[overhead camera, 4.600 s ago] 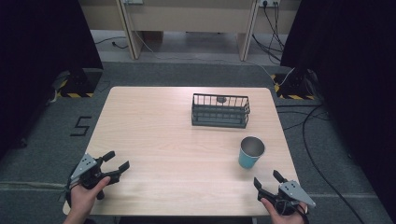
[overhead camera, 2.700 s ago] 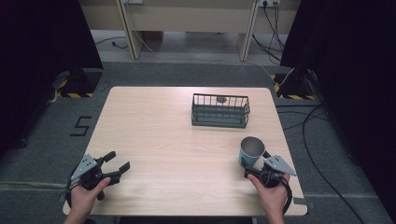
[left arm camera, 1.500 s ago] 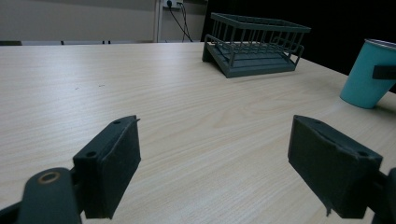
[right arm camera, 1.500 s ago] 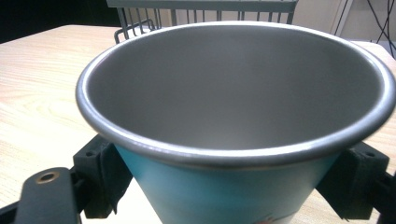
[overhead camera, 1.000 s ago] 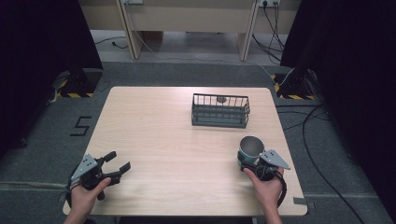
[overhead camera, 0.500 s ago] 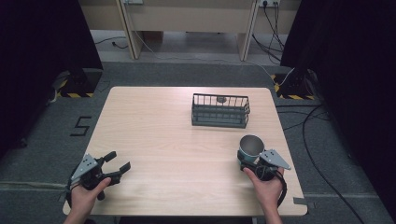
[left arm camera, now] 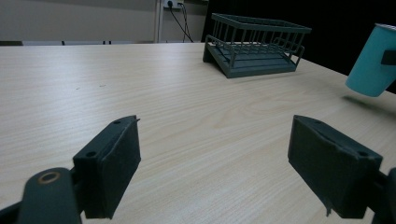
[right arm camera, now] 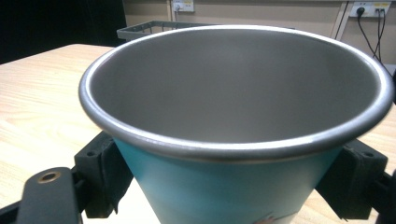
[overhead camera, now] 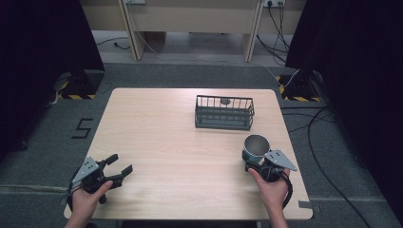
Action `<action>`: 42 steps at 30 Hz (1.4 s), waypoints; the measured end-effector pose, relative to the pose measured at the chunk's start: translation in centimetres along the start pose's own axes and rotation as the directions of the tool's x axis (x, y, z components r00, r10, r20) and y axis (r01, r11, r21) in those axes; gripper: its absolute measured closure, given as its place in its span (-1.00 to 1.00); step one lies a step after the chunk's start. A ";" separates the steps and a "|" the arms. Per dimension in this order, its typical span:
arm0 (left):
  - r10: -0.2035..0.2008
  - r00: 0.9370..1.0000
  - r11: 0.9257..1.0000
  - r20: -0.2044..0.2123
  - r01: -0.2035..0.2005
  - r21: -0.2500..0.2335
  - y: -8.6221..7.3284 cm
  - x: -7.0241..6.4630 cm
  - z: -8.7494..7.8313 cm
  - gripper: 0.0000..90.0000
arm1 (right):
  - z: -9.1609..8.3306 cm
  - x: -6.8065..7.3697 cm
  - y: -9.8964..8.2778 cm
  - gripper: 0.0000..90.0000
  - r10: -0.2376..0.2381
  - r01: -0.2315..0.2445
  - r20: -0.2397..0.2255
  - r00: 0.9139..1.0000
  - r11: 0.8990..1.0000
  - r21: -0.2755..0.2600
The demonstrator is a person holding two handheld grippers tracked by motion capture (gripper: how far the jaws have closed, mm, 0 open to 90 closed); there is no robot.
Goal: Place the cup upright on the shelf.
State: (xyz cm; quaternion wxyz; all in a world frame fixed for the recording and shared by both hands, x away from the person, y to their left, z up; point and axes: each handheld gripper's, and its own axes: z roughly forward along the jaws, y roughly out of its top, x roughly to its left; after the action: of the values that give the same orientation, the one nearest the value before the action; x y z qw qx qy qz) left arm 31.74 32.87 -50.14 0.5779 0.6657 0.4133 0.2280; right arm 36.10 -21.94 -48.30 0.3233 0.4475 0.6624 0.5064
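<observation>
A teal cup [overhead camera: 255, 147] with a bare metal inside stands near the table's right edge, and my right gripper [overhead camera: 255, 159] is shut on its lower wall. In the right gripper view the cup [right arm camera: 233, 116] sits between the two black jaws of the right gripper [right arm camera: 229, 186], which press on its sides. From the left gripper view the cup [left arm camera: 373, 60] looks tilted and slightly off the wood, with a shadow under it. My left gripper [overhead camera: 120, 163] rests at the near left corner, and its jaws stand open with nothing between them [left arm camera: 215, 172].
A dark wire basket [overhead camera: 224, 112] stands behind the cup at the table's far right, with a small dark object [overhead camera: 225, 100] at its back. The light wooden table [overhead camera: 166, 133] is bare between the two grippers. Cables lie on the floor to the right.
My right gripper came forward from the near right corner and shut on the teal cup, which has shifted slightly. In the last second nothing moved. The left gripper stayed put.
</observation>
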 end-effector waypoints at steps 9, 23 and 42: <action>-0.002 1.000 1.000 -0.001 0.002 -0.003 0.0 0.0 0.0 -0.64 | 0.3 0.1 0.7 -0.62 -0.005 0.005 -0.002 1.000 1.000 -0.012; -0.003 1.000 1.000 0.000 0.003 -0.004 0.0 0.0 0.0 -0.64 | 0.8 0.1 1.6 -0.62 -0.007 0.007 -0.002 1.000 1.000 -0.020; -0.001 1.000 1.000 0.000 0.001 -0.002 0.0 0.0 0.0 -0.64 | 1.4 0.0 3.3 -0.62 -0.015 0.015 0.007 1.000 0.999 -0.049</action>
State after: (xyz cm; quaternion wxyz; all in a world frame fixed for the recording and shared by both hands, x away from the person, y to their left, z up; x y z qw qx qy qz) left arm 31.71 32.88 -50.11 0.5788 0.6647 0.4135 0.2283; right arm 38.20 -21.11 -45.52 0.3401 0.4363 0.6520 0.5185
